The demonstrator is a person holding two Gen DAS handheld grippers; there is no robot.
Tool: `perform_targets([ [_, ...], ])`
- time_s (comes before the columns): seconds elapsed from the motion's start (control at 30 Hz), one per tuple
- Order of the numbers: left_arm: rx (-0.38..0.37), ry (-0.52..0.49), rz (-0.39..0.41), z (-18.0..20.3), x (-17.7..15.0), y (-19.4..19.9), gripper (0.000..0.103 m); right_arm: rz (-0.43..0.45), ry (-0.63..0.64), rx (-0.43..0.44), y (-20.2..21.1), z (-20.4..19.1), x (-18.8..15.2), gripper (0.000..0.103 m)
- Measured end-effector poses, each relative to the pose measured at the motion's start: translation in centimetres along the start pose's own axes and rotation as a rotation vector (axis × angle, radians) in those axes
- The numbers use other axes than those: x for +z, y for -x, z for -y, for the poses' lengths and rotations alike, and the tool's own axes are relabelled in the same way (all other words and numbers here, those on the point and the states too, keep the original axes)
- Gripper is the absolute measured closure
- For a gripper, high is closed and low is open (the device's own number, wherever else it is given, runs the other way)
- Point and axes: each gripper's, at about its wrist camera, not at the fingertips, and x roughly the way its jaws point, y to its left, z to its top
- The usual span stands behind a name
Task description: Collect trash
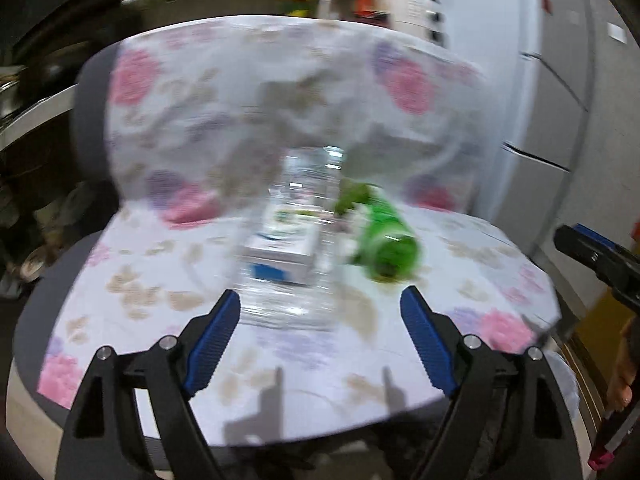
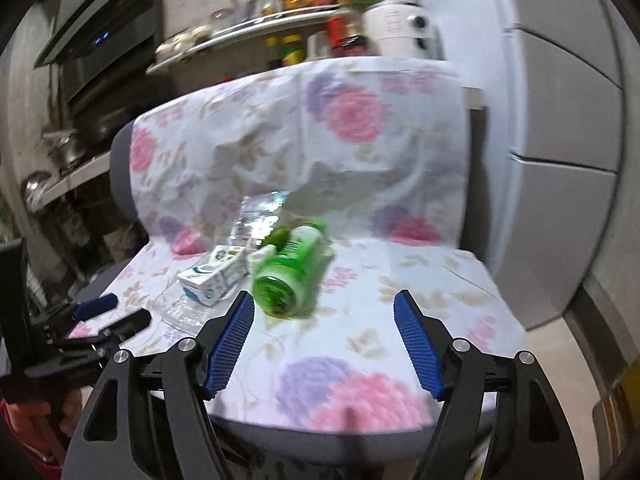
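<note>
Both grippers hang wide apart, holding nothing — the left gripper [image 1: 320, 312] faces a clear plastic bottle [image 1: 298, 216] at twelve o'clock. On the flowered chair cover [image 2: 360, 320], a green bottle [image 2: 290, 268] lies beside a white carton [image 2: 212, 276], at eleven o'clock of the right gripper [image 2: 324, 312].

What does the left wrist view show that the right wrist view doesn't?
Only the left wrist view shows the right gripper at its right edge. Only the right wrist view shows the left gripper and the black range hood. Both share the floral-covered chair seat, lying green plastic bottle, clear plastic bottle and white-and-blue carton.
</note>
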Motion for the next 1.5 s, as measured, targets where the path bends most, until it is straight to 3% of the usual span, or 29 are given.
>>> perform_targets([
  [0.13,0.071,0.040,-0.011,-2.7,1.2,-1.4,0.020,-0.049,0.022,0.021,-3.7,-1.3,1.1,0.029],
  [0.3,0.103,0.055,-0.035,-4.3,1.9,-3.7,0.020,-0.095,0.027,0.024,-8.7,-2.0,2.1,0.030],
  [0.6,0.100,0.069,-0.062,-5.2,2.6,-7.1,0.020,-0.159,0.029,0.028,-15.8,-2.5,3.7,0.039],
  [0.8,0.107,0.071,-0.058,-5.6,4.1,-8.7,0.020,-0.165,0.120,0.066,-19.8,-4.4,5.7,0.042],
  [1.0,0.107,0.091,-0.048,-6.3,5.2,-9.4,0.020,-0.248,0.242,0.005,-23.9,-6.1,6.2,0.041],
  [1.1,0.104,0.091,-0.055,-6.4,5.1,-9.7,0.020,-0.296,0.253,0.024,-25.2,-6.2,6.1,0.041],
  [1.37,0.118,0.117,-0.081,-7.1,3.8,-9.5,0.020,-0.285,0.418,-0.029,-24.6,-8.4,5.1,0.049],
  [1.5,0.122,0.118,-0.088,-7.3,3.4,-8.9,0.020,-0.230,0.401,-0.015,-23.0,-8.5,5.5,0.068],
])
